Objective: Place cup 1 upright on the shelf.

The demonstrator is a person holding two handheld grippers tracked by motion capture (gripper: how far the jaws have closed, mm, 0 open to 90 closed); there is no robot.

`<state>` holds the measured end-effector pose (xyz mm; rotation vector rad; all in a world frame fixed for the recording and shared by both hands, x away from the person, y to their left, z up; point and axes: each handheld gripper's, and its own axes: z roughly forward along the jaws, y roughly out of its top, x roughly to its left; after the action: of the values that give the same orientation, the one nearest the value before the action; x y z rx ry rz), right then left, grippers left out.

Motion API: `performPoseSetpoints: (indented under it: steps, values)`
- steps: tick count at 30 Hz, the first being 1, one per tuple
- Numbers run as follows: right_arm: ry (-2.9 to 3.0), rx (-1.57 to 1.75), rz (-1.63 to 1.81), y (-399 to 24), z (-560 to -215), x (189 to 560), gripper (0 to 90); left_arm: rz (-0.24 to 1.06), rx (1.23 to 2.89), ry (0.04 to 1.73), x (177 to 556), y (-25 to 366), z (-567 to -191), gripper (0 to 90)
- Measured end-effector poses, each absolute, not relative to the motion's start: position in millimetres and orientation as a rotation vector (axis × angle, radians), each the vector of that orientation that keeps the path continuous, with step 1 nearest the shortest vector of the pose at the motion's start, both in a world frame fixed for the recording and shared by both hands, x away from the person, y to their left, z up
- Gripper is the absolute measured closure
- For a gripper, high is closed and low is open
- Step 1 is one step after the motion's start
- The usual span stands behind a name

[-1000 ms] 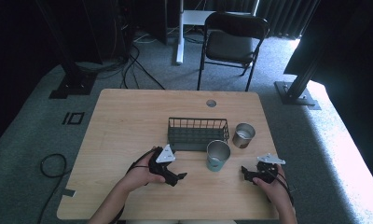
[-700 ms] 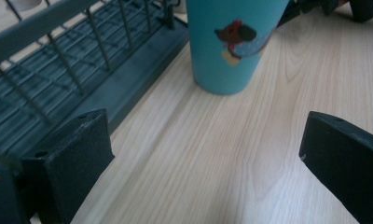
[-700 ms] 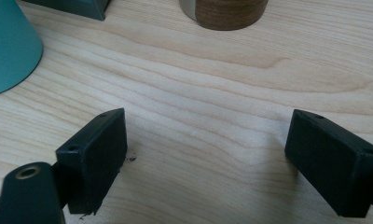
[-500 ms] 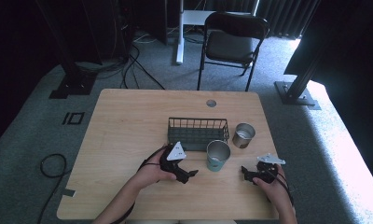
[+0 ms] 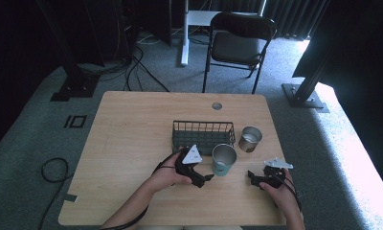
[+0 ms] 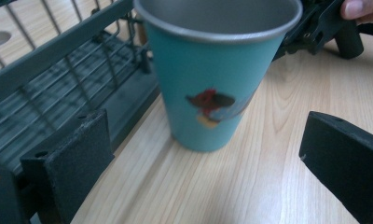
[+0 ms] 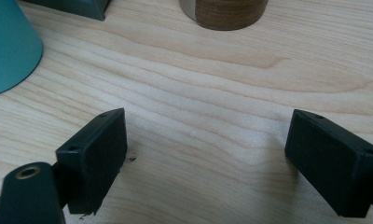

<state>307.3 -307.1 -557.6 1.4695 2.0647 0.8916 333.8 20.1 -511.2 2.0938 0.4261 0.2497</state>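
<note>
A teal metal cup [image 5: 224,160] with a small picture on its side [image 6: 217,79] stands upright on the wooden table [image 5: 132,139], just in front of a dark wire basket [image 5: 203,135]. My left gripper [image 5: 205,178] is open at the cup's left, near its base; in the left gripper view [image 6: 208,172] the cup is close ahead between the two jaws, untouched. My right gripper [image 5: 253,175] rests open on the table to the cup's right, with bare wood between its jaws [image 7: 208,158]. The teal cup's edge [image 7: 7,46] lies at the far left of that view.
A second metal cup [image 5: 250,139] with a brown band [image 7: 229,9] stands right of the basket [image 6: 58,93]. A round cable hole [image 5: 217,106] sits near the table's far edge. A folding chair [image 5: 240,45] stands beyond the table.
My left gripper has moved right across the table and closed in on the teal cup. The right gripper and both cups have stayed where they were.
</note>
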Motion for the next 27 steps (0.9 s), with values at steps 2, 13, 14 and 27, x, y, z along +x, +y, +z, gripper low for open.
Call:
performPoseSetpoints:
  steps: [2, 13, 14, 27]
  values:
    - [2.065, 1.470, 0.892, -307.1, -557.6, 307.3, 12.4, 0.255, 2.092, 0.419, 334.3, 15.6, -511.8, 2.9]
    - [2.065, 1.469, 0.892, -307.1, -557.6, 307.3, 12.5, 0.257, 2.072, 0.392, 340.4, -7.3, -512.5, 2.9]
    - [2.065, 1.470, 0.892, -307.1, -557.6, 307.3, 12.4, 0.259, 2.072, 0.389, 341.1, -9.3, -512.6, 2.9]
    - [2.064, 1.470, 0.892, -307.1, -557.6, 307.3, 12.4, 0.284, 2.009, 0.397, 348.3, -33.9, -514.4, 2.9]
